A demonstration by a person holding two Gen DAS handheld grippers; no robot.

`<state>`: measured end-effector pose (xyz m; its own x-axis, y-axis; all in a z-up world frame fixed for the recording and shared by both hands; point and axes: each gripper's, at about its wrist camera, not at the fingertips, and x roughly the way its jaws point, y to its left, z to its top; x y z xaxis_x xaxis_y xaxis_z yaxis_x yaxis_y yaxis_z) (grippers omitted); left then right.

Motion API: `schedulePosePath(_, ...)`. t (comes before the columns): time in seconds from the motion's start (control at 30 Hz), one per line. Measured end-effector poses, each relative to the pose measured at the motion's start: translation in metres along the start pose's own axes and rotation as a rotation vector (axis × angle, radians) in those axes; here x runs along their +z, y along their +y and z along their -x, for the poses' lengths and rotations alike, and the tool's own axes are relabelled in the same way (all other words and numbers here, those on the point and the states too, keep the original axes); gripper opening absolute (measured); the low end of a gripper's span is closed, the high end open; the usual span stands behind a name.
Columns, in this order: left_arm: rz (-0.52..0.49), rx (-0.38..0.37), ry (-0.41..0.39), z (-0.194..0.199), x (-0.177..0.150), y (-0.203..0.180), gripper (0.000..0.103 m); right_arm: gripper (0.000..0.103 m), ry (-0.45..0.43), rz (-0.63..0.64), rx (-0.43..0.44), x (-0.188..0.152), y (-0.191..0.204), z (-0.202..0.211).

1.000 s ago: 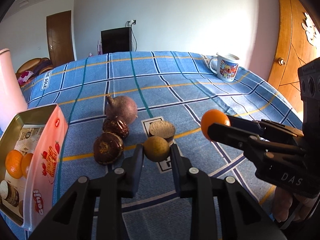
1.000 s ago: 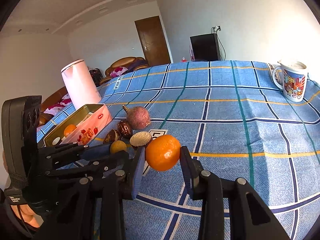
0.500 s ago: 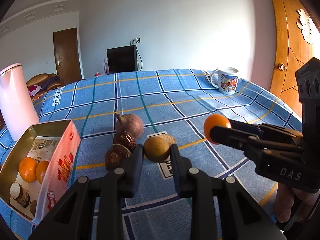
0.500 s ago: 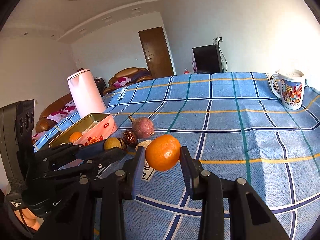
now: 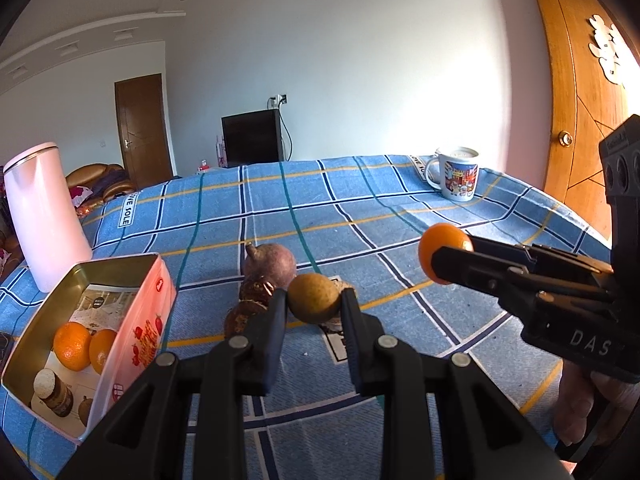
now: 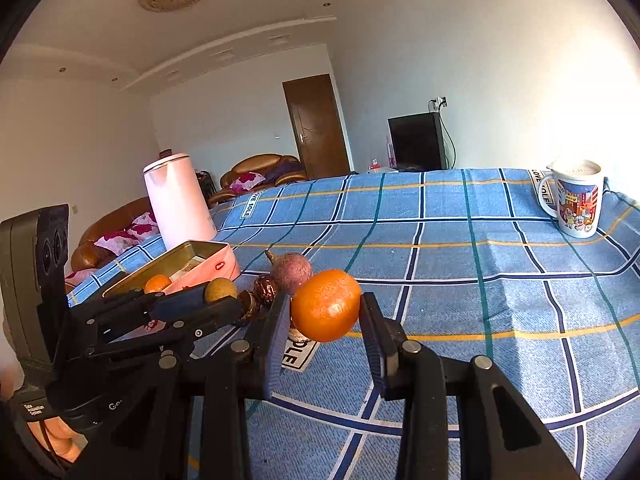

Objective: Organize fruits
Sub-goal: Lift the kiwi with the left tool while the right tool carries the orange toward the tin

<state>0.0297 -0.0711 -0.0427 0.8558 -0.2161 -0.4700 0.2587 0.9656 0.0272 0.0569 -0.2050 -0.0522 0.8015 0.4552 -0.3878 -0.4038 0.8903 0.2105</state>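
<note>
Here the left gripper [image 5: 313, 306] pinches a small tan fruit [image 5: 314, 298] at frame centre, above the blue checked cloth [image 5: 360, 208]; the right gripper [image 6: 325, 312] clamps an orange [image 6: 326, 305]. The open tin [image 5: 120, 264] sits lower left.

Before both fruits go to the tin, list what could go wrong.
1. The left gripper pinches the small brown fruit only at its fingertips; it could pop out.
2. The right gripper holds the orange just as near its tips; same risk.
3. The grippers sit close together; heading for the tin at once, they might collide.
</note>
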Motion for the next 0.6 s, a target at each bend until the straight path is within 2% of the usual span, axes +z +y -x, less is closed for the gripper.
schedulePosePath(0.23,-0.007,0.019,-0.037,0.008,0.001,0.002,0.028,0.037,-0.045,0.016,-0.018,0.0,0.003,0.007)
schedulePosePath(0.43,-0.003,0.033,-0.057,0.013,0.001,0.007,0.028,0.037,-0.097,0.078,-0.088,-0.001,0.015,0.015)
schedulePosePath(0.6,0.013,0.031,-0.057,0.016,0.001,0.015,0.028,0.037,-0.09,0.104,-0.104,0.0,0.022,0.012)
